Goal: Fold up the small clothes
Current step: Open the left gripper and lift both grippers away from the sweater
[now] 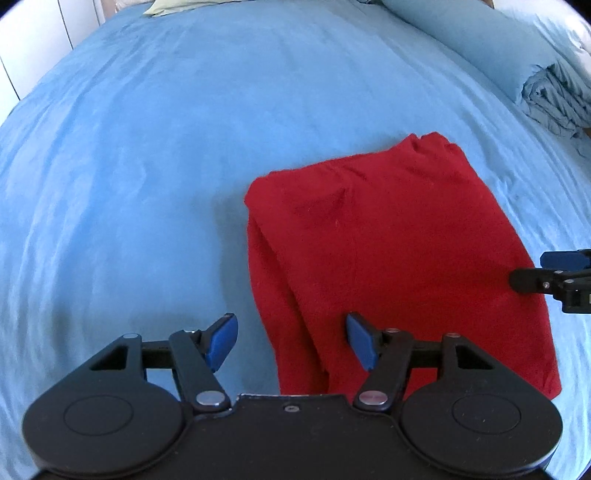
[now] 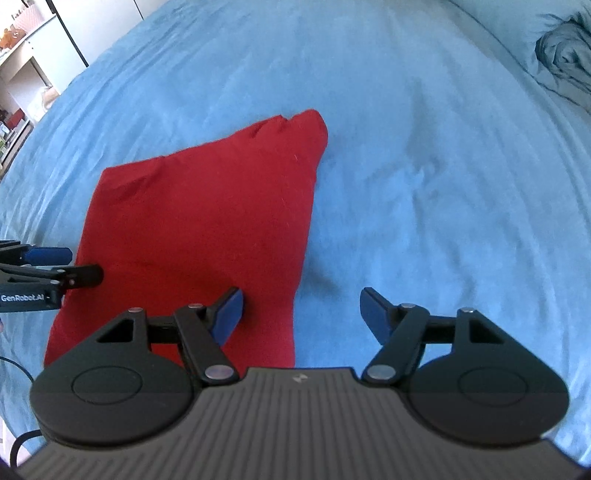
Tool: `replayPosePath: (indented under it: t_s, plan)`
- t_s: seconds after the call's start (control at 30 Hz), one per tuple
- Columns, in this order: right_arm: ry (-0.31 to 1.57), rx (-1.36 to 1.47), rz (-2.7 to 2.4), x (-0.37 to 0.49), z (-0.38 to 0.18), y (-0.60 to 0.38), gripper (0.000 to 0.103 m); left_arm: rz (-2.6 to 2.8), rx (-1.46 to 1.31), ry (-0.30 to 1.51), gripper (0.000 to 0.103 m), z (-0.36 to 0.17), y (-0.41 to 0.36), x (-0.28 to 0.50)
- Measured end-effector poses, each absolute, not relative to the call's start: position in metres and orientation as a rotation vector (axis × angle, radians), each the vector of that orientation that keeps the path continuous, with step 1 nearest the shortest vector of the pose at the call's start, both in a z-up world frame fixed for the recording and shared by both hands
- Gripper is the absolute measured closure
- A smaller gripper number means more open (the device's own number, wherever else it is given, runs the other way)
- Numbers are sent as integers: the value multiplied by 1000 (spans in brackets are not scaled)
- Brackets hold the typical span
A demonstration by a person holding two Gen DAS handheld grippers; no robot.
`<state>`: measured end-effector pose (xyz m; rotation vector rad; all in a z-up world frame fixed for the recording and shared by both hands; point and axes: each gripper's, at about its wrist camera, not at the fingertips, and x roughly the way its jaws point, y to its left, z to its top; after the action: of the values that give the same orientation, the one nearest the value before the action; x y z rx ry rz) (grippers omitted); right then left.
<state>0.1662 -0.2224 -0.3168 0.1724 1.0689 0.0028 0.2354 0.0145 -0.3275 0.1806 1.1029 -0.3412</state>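
A red garment (image 1: 391,240) lies folded in a long strip on the blue bed sheet (image 1: 147,166). It also shows in the right wrist view (image 2: 207,221). My left gripper (image 1: 291,341) is open and empty, above the garment's near left edge. My right gripper (image 2: 301,315) is open and empty, above the garment's near right edge. The right gripper's tip shows at the right edge of the left wrist view (image 1: 546,275). The left gripper's tip shows at the left edge of the right wrist view (image 2: 66,266).
A rolled light blue duvet (image 1: 546,74) lies at the far right of the bed, also seen in the right wrist view (image 2: 565,55). A pale green pillow (image 1: 166,6) lies at the far end. White shelves (image 2: 22,74) stand beyond the bed's left side.
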Motion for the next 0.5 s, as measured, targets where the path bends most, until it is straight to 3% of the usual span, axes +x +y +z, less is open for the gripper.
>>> replayPosePath:
  t_s: [0.3,0.4,0.43,0.5]
  plan:
    - [921,121,13,132,-219,-218,15,-298,132,970,33,-224,25,209]
    - [873,114,-1,107,-165,-218,0,-270,96,913,12,-171,25,185]
    - [853,113,-7,99,-149,-217,0,-252,86,889,1,-153,25,176]
    - [813,112,-29,79,-115,-218,0,-220,64,841,0,-117,27,154]
